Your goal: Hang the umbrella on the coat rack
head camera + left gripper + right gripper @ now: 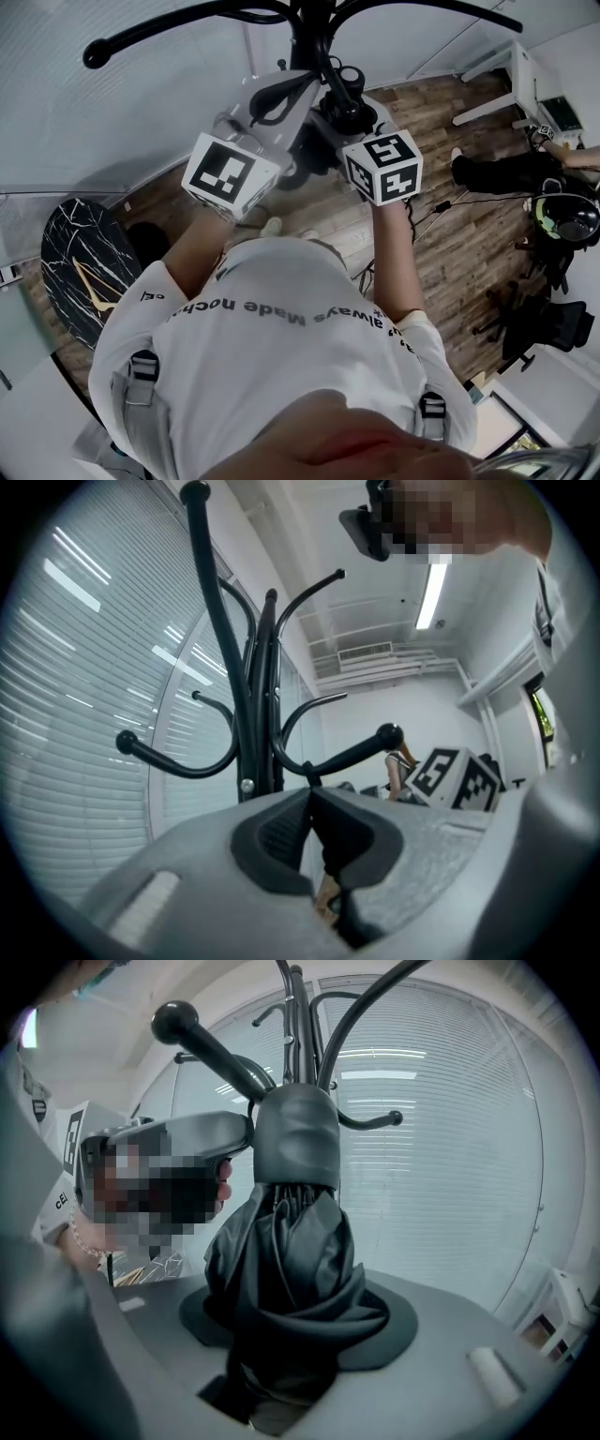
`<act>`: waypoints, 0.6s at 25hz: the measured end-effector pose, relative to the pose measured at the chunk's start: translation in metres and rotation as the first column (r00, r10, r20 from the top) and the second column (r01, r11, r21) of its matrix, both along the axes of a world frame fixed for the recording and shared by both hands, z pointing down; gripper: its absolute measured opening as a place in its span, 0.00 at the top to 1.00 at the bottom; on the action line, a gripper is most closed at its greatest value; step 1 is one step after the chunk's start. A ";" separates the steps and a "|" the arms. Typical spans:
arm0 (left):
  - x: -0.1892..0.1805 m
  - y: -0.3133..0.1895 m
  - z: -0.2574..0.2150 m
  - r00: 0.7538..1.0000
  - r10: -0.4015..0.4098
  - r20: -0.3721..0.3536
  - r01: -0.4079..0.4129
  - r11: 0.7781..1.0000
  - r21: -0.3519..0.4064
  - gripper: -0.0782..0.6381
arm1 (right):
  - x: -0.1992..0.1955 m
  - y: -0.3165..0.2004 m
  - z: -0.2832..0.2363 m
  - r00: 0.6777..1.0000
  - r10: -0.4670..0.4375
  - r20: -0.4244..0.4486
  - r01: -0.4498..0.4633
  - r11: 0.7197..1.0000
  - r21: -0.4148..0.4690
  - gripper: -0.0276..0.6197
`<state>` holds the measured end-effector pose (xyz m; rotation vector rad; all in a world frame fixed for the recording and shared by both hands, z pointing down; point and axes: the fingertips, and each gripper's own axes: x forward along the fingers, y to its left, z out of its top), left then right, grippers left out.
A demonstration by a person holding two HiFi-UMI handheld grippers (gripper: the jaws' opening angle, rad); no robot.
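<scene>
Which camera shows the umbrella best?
The right gripper view: the folded black umbrella fills its middle, clamped in the right gripper. The head view shows only a dark glimpse; the left gripper view, just what looks like its strap.

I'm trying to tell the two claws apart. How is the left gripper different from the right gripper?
The left gripper's jaws are pinched together on a thin black strap; the right gripper's jaws stand wide, squeezing the fat folded umbrella. The left gripper's load barely shows, while the right gripper's bulges over its jaws. Both are grey, carry a marker cube and are held close to the black coat rack.
</scene>
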<state>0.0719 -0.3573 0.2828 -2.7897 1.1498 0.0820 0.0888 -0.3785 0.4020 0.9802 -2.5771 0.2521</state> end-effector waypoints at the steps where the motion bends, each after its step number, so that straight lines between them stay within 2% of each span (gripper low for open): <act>1: -0.002 -0.001 0.002 1.000 -0.004 0.004 0.004 1.000 -0.005 0.89 | -0.003 -0.001 0.004 1.000 -0.003 -0.002 0.003 1.000 -0.008 0.58; 7: 0.004 -0.003 0.014 1.000 -0.011 0.021 0.012 0.999 -0.035 0.89 | 0.002 -0.005 0.030 1.000 0.005 0.006 -0.004 0.998 -0.056 0.58; 15: -0.009 0.004 0.027 1.000 0.009 0.026 -0.007 0.998 -0.061 0.89 | -0.016 -0.002 0.055 0.999 0.012 0.036 -0.010 0.998 -0.056 0.56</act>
